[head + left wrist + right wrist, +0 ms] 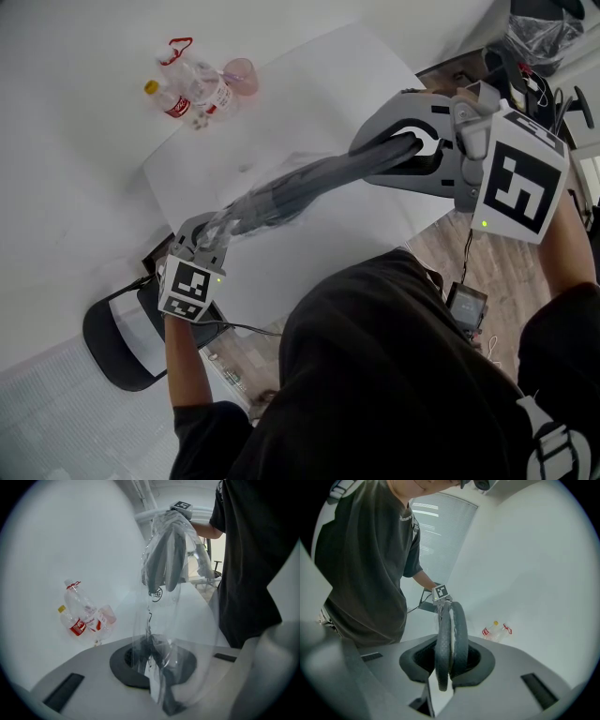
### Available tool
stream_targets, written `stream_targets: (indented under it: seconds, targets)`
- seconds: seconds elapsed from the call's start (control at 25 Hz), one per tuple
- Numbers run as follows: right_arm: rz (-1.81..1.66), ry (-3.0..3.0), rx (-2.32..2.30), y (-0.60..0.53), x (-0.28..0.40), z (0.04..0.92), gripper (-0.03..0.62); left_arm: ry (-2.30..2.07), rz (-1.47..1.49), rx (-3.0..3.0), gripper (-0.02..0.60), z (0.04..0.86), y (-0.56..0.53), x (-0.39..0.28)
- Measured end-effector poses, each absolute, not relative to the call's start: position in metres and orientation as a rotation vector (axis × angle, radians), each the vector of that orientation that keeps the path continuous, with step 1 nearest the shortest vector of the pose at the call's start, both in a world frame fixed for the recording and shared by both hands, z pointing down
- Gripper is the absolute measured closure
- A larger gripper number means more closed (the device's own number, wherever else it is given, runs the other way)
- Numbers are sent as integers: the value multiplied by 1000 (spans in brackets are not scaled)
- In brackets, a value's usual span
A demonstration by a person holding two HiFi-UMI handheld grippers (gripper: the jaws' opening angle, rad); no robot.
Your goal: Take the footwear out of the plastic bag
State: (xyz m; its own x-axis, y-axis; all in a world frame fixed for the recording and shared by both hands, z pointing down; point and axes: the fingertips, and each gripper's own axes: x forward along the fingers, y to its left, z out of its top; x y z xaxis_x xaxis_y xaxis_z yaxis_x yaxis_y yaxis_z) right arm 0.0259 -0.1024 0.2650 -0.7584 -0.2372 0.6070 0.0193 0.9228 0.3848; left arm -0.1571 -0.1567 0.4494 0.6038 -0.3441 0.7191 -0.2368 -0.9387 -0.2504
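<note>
The left gripper, low at the near left, has its jaws pressed together on the gathered end of the clear plastic bag. The right gripper, higher at the right, clamps the pair of grey footwear by one end. The footwear stretches between the two grippers above the white table, its left part inside the bag. Plastic bottles lie far left.
</note>
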Motion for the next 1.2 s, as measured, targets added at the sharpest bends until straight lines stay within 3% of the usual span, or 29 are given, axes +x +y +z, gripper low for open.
stream_targets:
  seconds: [1.2]
  targets:
    - [-491, -2404, 149, -101, 39, 252, 514, 560, -1281, -2706, 556, 447, -157, -167]
